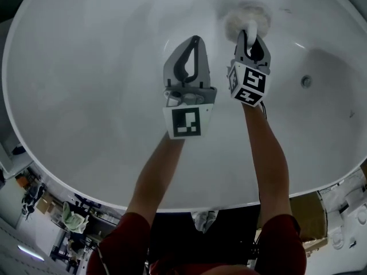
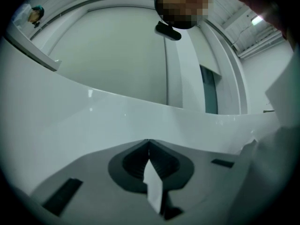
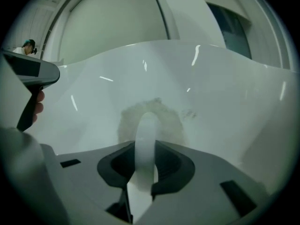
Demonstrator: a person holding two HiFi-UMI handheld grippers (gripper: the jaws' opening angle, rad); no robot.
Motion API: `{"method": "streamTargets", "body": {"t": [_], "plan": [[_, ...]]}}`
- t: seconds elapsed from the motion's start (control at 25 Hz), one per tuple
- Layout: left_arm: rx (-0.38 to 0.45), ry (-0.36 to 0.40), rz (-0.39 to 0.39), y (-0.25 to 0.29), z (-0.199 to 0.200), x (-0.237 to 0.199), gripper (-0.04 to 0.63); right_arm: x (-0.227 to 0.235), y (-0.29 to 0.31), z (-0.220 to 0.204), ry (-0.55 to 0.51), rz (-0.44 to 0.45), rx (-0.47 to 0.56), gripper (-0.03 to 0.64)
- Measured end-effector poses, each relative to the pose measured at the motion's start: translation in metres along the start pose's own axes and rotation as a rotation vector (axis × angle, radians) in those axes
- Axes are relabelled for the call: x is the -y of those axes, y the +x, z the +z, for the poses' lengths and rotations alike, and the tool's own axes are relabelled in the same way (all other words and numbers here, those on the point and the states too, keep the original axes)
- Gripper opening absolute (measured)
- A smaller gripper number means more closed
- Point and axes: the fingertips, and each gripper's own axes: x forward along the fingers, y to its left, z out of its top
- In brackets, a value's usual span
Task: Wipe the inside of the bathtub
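Observation:
A white oval bathtub [image 1: 74,79] fills the head view. My right gripper [image 1: 251,37] is shut on the white handle [image 3: 146,135] of a round fluffy scrub pad [image 1: 248,16], and the pad [image 3: 171,121] lies pressed against the far inner wall of the tub. My left gripper [image 1: 196,40] hovers just left of it above the tub floor, its jaws closed tip to tip [image 2: 149,143] on nothing but a thin white strip seated between them. From the left gripper view I see only the tub rim [image 2: 117,107] and the room beyond.
A round metal fitting [image 1: 306,81] sits in the tub wall to the right. Faint dark marks [image 3: 190,112] show beside the pad. Cluttered floor [image 1: 63,216] lies past the near rim at the lower left, and a cardboard box [image 1: 307,211] at the lower right.

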Motion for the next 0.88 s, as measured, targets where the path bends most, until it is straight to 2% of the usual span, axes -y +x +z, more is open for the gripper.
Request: {"method": "streamTargets", "body": {"t": [0.28, 0.52, 0.68, 0.88], "plan": [[0.010, -0.002, -0.100, 0.030, 0.021, 0.147, 0.015, 0.167, -0.056, 0.024, 0.025, -0.129, 0.030, 0.092], [0.004, 0.014, -0.193, 0.055, 0.013, 0.269, 0.015, 0.313, -0.085, 0.019, 0.063, -0.262, 0.047, 0.092], [-0.007, 0.037, -0.231, 0.072, 0.004, 0.325, 0.015, 0.386, -0.093, 0.014, 0.080, -0.323, 0.056, 0.092], [-0.002, 0.039, -0.244, 0.102, -0.014, 0.370, 0.015, 0.453, -0.076, 0.004, 0.072, -0.368, 0.040, 0.092]]}}
